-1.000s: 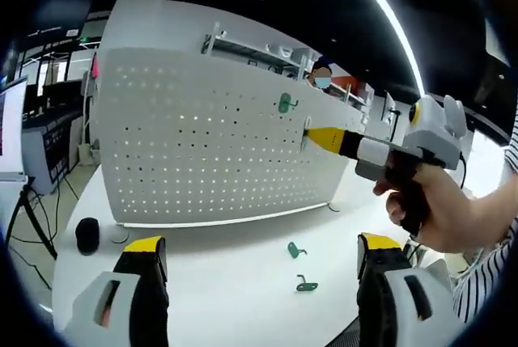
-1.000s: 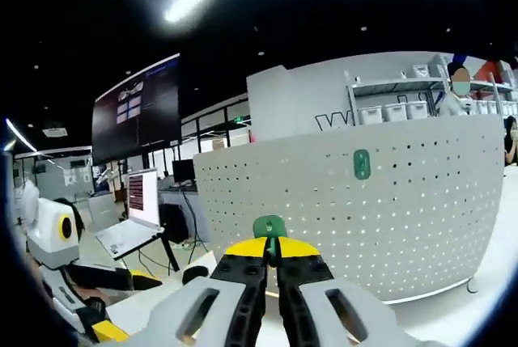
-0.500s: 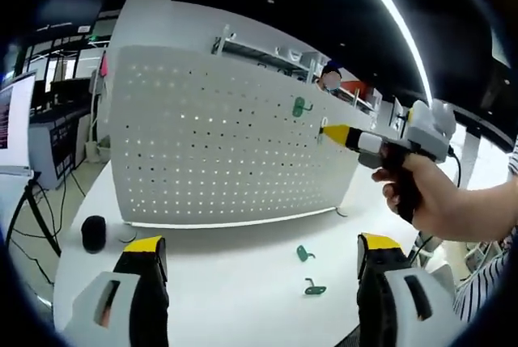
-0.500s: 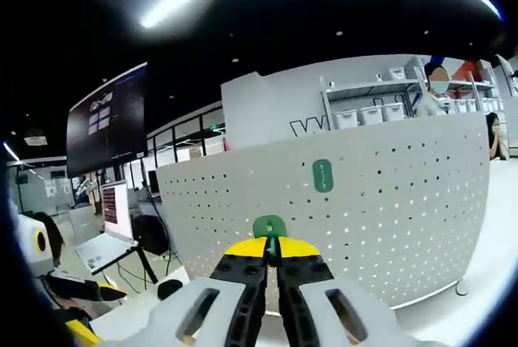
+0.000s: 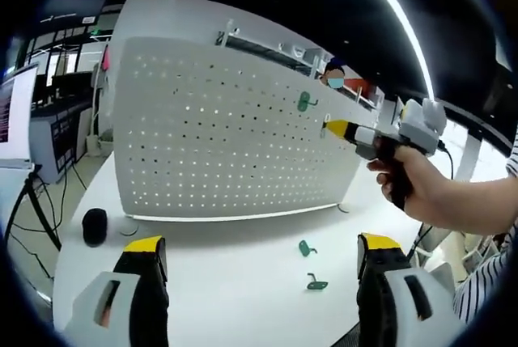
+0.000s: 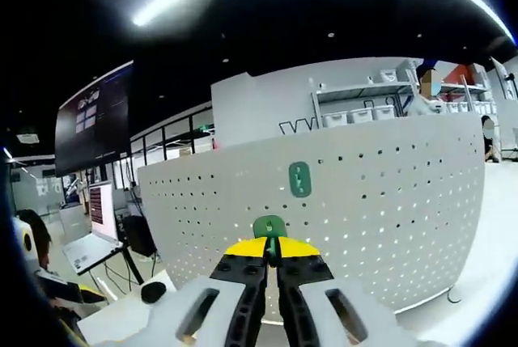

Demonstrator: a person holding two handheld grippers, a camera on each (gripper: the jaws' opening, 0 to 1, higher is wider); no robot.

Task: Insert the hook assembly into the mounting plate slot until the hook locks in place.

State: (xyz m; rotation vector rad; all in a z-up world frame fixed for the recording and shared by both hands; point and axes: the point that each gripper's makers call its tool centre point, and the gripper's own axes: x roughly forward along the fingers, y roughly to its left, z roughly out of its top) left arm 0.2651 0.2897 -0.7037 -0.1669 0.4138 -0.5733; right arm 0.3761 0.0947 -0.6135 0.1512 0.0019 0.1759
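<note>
The right gripper [image 6: 271, 260] is pinching a green hook [image 6: 269, 226] tight and pointing it at the far pegboard [image 6: 388, 193], near a hung hook [image 6: 299, 179], so next it needs pushing into a hole, while the left gripper [image 5: 261, 282] is waiting wide apart.

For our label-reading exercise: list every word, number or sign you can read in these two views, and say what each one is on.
"VV": dark strokes on the grey wall behind the pegboard, partly hidden, so perhaps part of a longer word.
Big dark screen: has text, too small to read.
Laptop screen: lines of text, too blurred to read.
Green hook on the pegboard: pale marks, no letters legible.
</note>
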